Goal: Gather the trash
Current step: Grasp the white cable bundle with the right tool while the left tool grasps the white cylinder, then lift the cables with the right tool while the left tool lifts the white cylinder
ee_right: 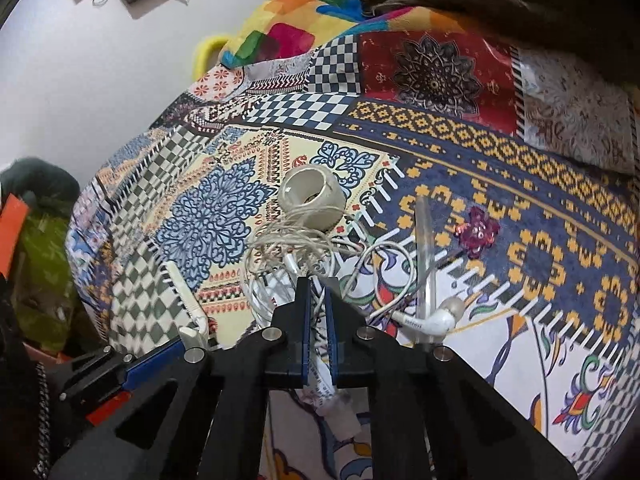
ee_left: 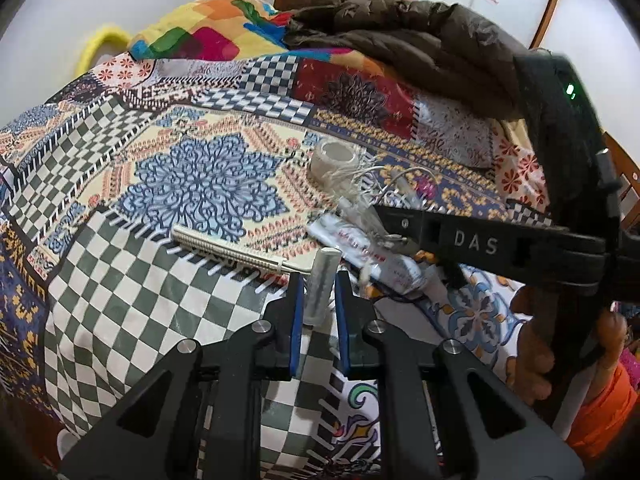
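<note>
My left tongs (ee_left: 317, 304) stood half open around a translucent plastic cylinder (ee_left: 322, 284), its long axis along my fingers; right tongs (ee_right: 316, 300) pinched a white printed wrapper (ee_right: 324, 376).

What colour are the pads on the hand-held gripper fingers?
Blue pads, clearest in the left wrist view.

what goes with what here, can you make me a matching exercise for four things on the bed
Things:
1. tape roll
2. comb
3. small clear tube
4. earbud

States:
a. between the left claw's fingers
b. white, on the end of a tangled cable
c. lying flat on the checkered cloth
d. hollow ring beside the cable pile

Pairs: 1-d, 2-c, 3-a, 4-b
</note>
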The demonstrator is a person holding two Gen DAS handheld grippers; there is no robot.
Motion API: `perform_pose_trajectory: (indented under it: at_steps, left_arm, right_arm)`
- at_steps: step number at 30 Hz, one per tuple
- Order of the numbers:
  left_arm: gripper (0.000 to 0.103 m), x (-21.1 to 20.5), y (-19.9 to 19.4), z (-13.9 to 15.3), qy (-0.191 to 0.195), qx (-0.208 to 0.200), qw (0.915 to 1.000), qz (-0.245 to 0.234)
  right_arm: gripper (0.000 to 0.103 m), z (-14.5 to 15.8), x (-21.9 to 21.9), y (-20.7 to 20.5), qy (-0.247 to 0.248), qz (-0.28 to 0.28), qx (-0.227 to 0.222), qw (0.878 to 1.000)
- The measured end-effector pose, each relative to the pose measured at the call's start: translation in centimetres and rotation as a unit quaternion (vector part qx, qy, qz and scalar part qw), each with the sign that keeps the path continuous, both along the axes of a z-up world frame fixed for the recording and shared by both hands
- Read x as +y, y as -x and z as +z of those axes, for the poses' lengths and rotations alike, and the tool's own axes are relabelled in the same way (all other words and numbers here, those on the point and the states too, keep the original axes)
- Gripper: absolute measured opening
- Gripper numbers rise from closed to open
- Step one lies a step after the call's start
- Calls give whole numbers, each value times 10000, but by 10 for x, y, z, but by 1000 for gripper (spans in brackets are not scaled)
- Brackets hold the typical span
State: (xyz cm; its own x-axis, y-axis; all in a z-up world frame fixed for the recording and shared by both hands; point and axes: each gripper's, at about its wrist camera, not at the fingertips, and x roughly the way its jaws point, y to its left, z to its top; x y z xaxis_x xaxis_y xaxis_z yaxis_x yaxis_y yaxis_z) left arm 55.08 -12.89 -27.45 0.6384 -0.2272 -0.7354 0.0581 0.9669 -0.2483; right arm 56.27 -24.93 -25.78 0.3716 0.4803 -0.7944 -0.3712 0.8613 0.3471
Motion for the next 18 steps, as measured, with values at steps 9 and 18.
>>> perform_pose_trajectory:
  at_steps: [9, 18]
  left_arm:
    - [11, 11, 19, 44, 78, -355, 9993, 108]
    - [11, 27, 51, 88, 60, -661, 9974, 263]
  right_arm:
    - [2, 38, -13, 15, -254, -233, -253, 9991]
    - [8, 80, -8, 34, -387, 253, -224, 9987]
